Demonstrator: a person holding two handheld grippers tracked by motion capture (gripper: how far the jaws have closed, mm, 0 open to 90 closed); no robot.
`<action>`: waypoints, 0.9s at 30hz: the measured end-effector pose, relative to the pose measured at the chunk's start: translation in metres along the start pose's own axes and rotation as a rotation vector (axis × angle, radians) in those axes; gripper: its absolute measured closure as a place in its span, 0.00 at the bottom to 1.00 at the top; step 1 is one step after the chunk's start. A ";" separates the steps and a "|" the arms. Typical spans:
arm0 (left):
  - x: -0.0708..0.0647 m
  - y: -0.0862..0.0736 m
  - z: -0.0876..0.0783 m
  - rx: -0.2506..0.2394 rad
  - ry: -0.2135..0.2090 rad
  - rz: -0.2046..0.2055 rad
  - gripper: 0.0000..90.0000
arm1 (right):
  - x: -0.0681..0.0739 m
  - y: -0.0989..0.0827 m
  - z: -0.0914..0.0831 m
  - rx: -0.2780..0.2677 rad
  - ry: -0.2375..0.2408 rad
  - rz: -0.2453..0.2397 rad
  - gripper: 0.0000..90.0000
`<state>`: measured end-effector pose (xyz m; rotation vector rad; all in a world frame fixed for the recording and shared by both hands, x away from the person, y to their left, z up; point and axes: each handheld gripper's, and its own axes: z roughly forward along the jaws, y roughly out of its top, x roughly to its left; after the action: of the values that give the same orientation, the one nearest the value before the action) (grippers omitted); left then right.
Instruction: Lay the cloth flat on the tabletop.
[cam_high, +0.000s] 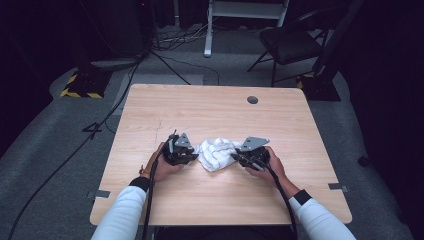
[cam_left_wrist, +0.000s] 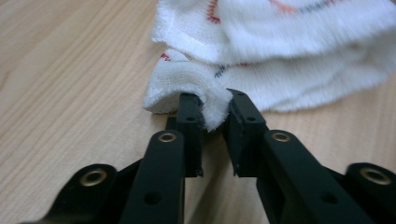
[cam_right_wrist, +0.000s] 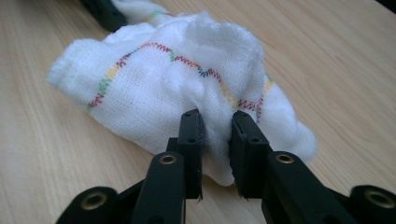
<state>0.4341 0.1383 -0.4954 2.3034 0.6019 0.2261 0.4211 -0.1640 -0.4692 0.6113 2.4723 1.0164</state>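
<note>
Dark curtains close off the room behind a light wooden table (cam_high: 220, 115), with a folding chair (cam_high: 292, 42) and loose cables (cam_high: 100, 125) on the grey floor beyond it. Near the table's front middle lies a crumpled white cloth (cam_high: 216, 152), bunched into a soft heap between the two grippers. From the high view, the left gripper (cam_high: 194, 152) meets the cloth's left edge and the right gripper (cam_high: 236, 156) its right edge, each held by a hand (cam_high: 162, 165) in a white sleeve (cam_high: 122, 212) (cables trail back from both toward the person). In the left gripper view, the black jaws are drawn in on a small fold at the cloth's corner (cam_left_wrist: 212, 105), the fabric pinched up between them while the rest lies flat on the wood. In the right gripper view, the jaws are likewise clamped on a bulge of the cloth (cam_right_wrist: 215, 133), just below a wavy line of multicoloured stitching (cam_right_wrist: 187, 60) that runs across the gauzy weave. A dark round hole (cam_high: 252, 99) sits near the table's far edge.
</note>
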 end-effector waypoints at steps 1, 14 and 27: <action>-0.003 0.000 -0.002 -0.010 -0.008 0.007 0.90 | -0.003 -0.002 -0.003 0.003 -0.009 0.008 0.86; -0.046 0.013 -0.002 0.001 -0.089 0.113 0.91 | -0.046 -0.033 -0.031 0.040 -0.128 0.167 0.58; -0.062 0.023 -0.003 -0.048 -0.073 0.091 0.57 | -0.013 -0.018 -0.070 -0.108 -0.050 0.107 0.52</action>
<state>0.3875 0.0958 -0.4767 2.2846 0.4505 0.1962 0.3920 -0.2210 -0.4337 0.7309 2.3451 1.1524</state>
